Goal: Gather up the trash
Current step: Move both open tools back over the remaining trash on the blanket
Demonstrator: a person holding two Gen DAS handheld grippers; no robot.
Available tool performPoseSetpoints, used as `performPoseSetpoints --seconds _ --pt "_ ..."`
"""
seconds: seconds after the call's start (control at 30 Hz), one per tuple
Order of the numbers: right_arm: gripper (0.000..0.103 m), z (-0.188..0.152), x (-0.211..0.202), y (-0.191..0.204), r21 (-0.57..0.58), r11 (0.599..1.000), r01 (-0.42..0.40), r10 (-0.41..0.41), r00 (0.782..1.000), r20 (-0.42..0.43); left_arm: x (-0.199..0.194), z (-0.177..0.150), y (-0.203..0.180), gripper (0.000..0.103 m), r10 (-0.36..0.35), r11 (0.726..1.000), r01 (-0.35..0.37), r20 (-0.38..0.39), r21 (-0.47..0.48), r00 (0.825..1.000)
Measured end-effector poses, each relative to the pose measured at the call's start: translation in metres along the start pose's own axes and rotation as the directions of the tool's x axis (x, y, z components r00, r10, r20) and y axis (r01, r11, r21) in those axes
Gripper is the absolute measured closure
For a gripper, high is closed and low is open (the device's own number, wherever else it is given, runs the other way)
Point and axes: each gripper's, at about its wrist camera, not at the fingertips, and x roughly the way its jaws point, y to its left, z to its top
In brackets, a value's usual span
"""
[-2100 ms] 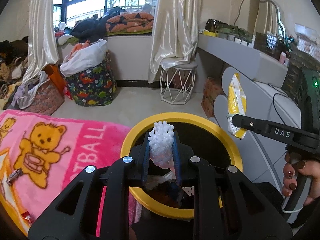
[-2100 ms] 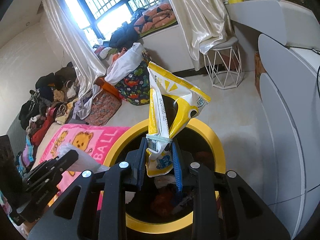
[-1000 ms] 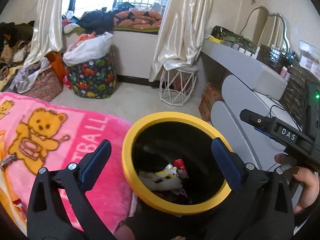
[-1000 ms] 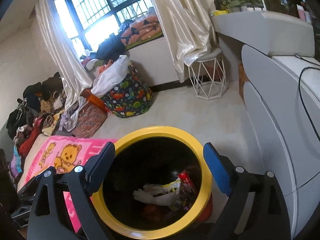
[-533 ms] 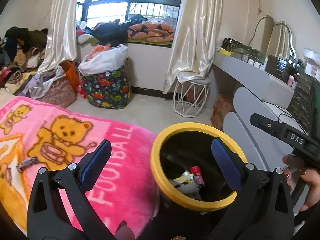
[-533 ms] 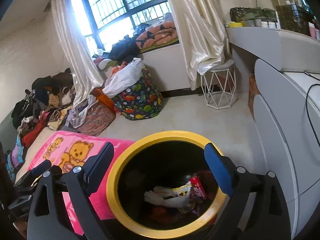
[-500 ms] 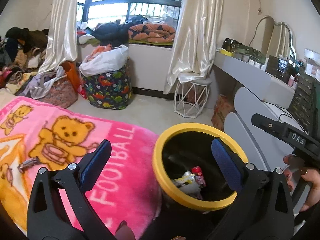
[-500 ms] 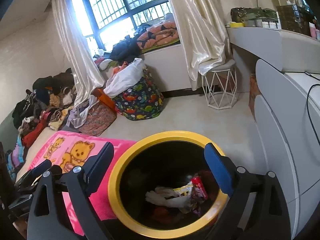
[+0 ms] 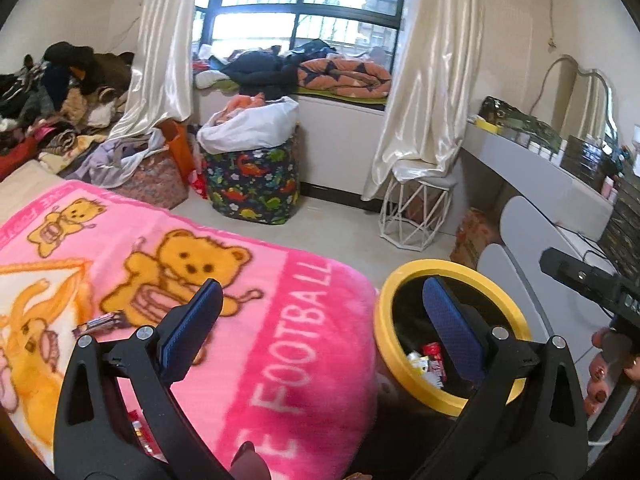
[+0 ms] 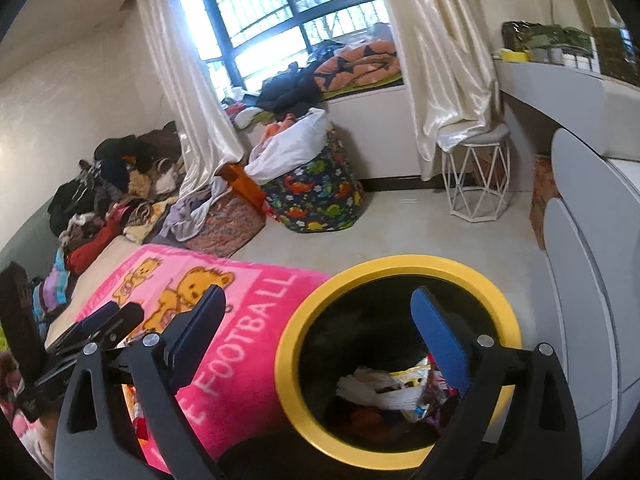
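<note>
The trash lay in two places. Some of it, a white crumpled wad and a yellow snack bag, sat at the bottom of the black bin with the yellow rim. A red wrapper lay in there too. The bin stood on the floor right next to the bed, most likely so that trash could be dropped in without a long reach.

More trash was left on the pink bear blanket. A small dark wrapper lay on it, near the big bear picture. Some red bits showed low down by the gripper's body, too hidden to tell what they were.

The left gripper was spread wide and held nothing. It pointed between the blanket and the bin, turned toward the blanket side, so it looked ready to go for the small dark wrapper. The right gripper was spread wide too, and empty. It hung above the bin's left rim. The person's right hand showed at the edge, gripping its handle.

A dinosaur print basket and a white wire stool stood far off by the window.
</note>
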Motion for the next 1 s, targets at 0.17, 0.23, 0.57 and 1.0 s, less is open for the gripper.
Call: performPoseSetpoints --seconds 0.17,0.23,0.57,1.0 --pt "0.012 -0.002 0.004 0.017 -0.027 0.999 -0.027 0.027 1.000 -0.013 -0.003 0.001 0.014 0.011 0.022 1.000 -0.021 0.008 -0.022 1.000" --pt "0.012 -0.004 0.005 0.024 -0.036 0.998 -0.045 0.045 0.999 -0.021 -0.004 0.000 0.019 0.011 0.030 0.999 -0.030 0.010 -0.028 0.999" --pt "0.012 -0.009 0.013 0.061 -0.096 0.987 -0.128 0.123 0.991 -0.055 -0.010 0.002 0.048 0.011 0.103 0.994 -0.103 0.010 -0.027 0.995" --pt "0.012 -0.043 0.041 0.138 -0.195 0.946 -0.259 0.224 0.957 -0.185 -0.005 -0.007 0.109 0.011 0.220 0.975 -0.219 -0.035 0.028 0.975"
